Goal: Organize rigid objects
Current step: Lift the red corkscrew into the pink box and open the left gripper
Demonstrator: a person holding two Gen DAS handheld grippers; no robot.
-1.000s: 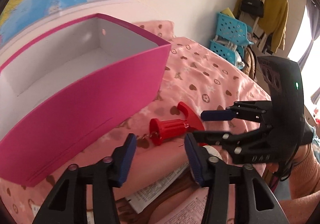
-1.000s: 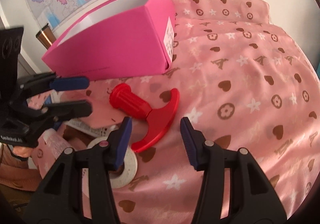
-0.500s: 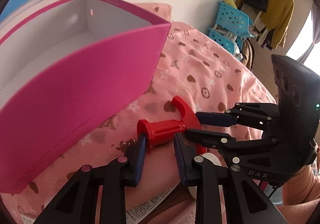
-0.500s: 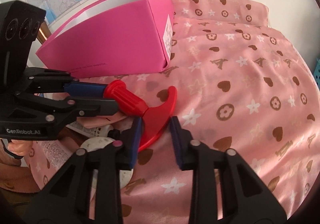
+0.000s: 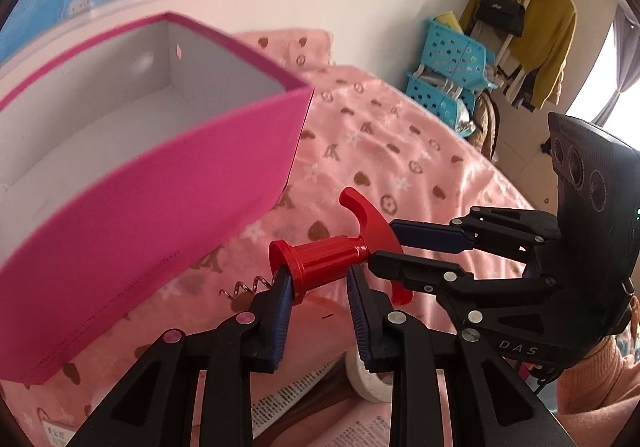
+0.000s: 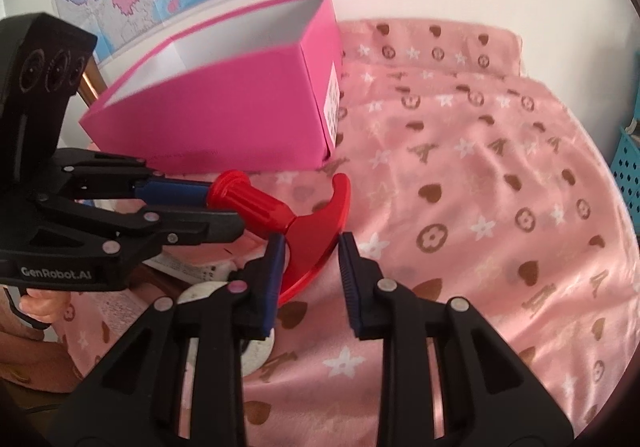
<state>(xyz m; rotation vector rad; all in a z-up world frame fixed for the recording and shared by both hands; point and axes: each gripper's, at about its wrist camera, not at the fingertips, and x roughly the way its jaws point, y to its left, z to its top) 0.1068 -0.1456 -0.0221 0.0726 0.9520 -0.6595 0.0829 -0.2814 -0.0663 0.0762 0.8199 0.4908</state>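
I have the red corkscrew [image 5: 324, 267] over the bed [image 6: 480, 207], near the pink box [image 5: 140, 215]. Left gripper [image 5: 318, 287] clamps its ribbed barrel; right gripper [image 6: 310, 247] clamps the curved handle. I judge it stiff, light plastic; avoid the sharp metal spiral.
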